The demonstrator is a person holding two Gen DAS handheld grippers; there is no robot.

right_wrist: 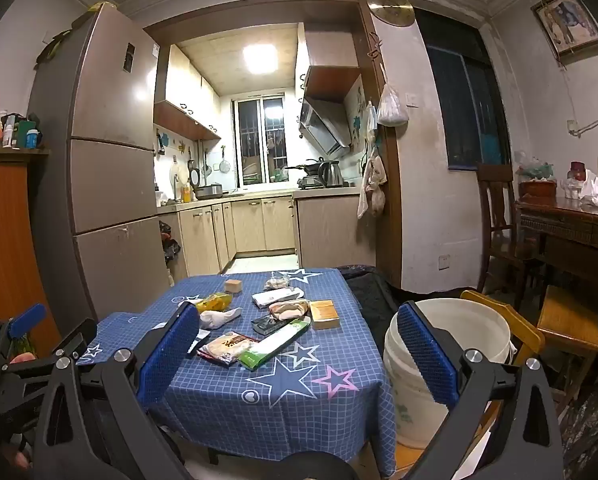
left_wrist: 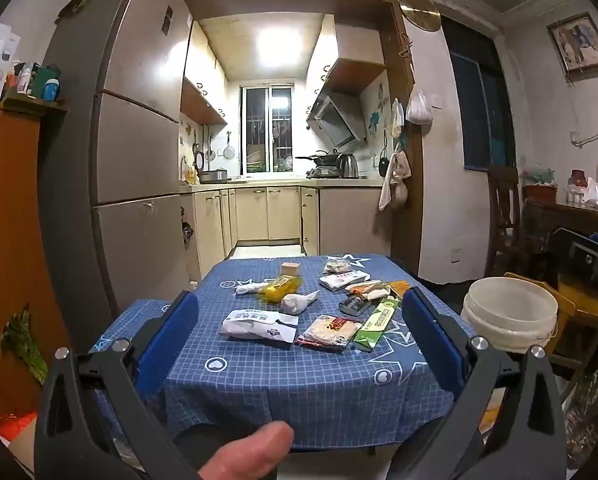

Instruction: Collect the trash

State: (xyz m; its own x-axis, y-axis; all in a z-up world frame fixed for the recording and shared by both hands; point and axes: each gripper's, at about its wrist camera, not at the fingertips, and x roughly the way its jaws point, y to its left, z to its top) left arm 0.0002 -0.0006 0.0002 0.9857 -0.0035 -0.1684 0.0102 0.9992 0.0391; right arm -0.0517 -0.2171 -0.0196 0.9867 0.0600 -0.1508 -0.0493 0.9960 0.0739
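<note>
Several pieces of trash lie on a table with a blue checked cloth (left_wrist: 259, 376): a white wrapper (left_wrist: 259, 324), a red and clear snack packet (left_wrist: 331, 332), a green and white packet (left_wrist: 377, 318), a yellow bag (left_wrist: 277, 290), crumpled white tissue (left_wrist: 299, 302). A white bucket (left_wrist: 509, 312) stands right of the table on a wooden chair; it also shows in the right wrist view (right_wrist: 451, 360). My left gripper (left_wrist: 299, 344) is open and empty, held before the table's near edge. My right gripper (right_wrist: 299, 352) is open and empty, between table and bucket.
A tall fridge (left_wrist: 131, 140) stands to the left. A kitchen opens behind the table. A wooden cabinet (left_wrist: 7, 240) is at far left. A wooden desk (right_wrist: 571, 232) and chair (right_wrist: 499, 216) stand at right. A small wooden block (left_wrist: 290, 269) and a tan box (right_wrist: 325, 314) sit on the table.
</note>
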